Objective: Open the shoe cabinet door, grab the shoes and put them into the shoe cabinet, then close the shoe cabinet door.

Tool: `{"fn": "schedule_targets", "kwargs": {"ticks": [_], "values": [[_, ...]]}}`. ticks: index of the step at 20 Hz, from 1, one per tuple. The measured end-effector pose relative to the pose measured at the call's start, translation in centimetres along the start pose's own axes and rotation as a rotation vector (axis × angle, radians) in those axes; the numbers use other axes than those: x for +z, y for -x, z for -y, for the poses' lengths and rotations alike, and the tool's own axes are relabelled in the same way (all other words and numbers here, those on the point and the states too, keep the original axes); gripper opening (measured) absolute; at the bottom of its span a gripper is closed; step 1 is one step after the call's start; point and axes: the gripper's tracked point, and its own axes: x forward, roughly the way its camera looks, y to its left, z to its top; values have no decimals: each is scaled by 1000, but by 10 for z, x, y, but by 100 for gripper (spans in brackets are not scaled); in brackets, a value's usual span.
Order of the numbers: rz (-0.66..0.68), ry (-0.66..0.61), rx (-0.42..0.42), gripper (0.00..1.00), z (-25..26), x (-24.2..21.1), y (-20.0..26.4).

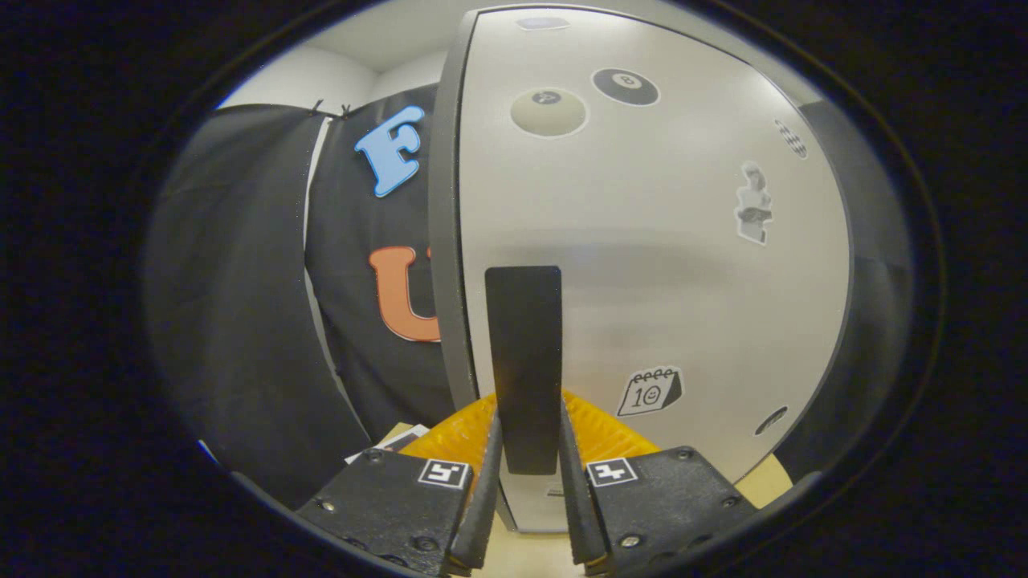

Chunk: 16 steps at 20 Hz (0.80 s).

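Your gripper [526, 466] closes both fingers on the dark upright handle [524, 361] of the shoe cabinet door [642, 241], which stands on the counter [538, 550] and looks barely ajar, if at all. Pull off-line and the fingers could slide from the handle's smooth flanks. The cabinet's inside is hidden; whether shoes lie there cannot be told.
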Motion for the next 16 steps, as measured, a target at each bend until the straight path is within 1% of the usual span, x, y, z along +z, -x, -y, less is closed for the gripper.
{"fn": "schedule_targets", "kwargs": {"ticks": [3, 7, 11, 16], "values": [[-19, 3, 22, 38, 2, -2, 2], [-41, 7, 100, 33, 2, -4, 10], [-49, 48, 134, 30, -2, -7, 39], [-56, 51, 177, 28, 9, -12, 61]]}}
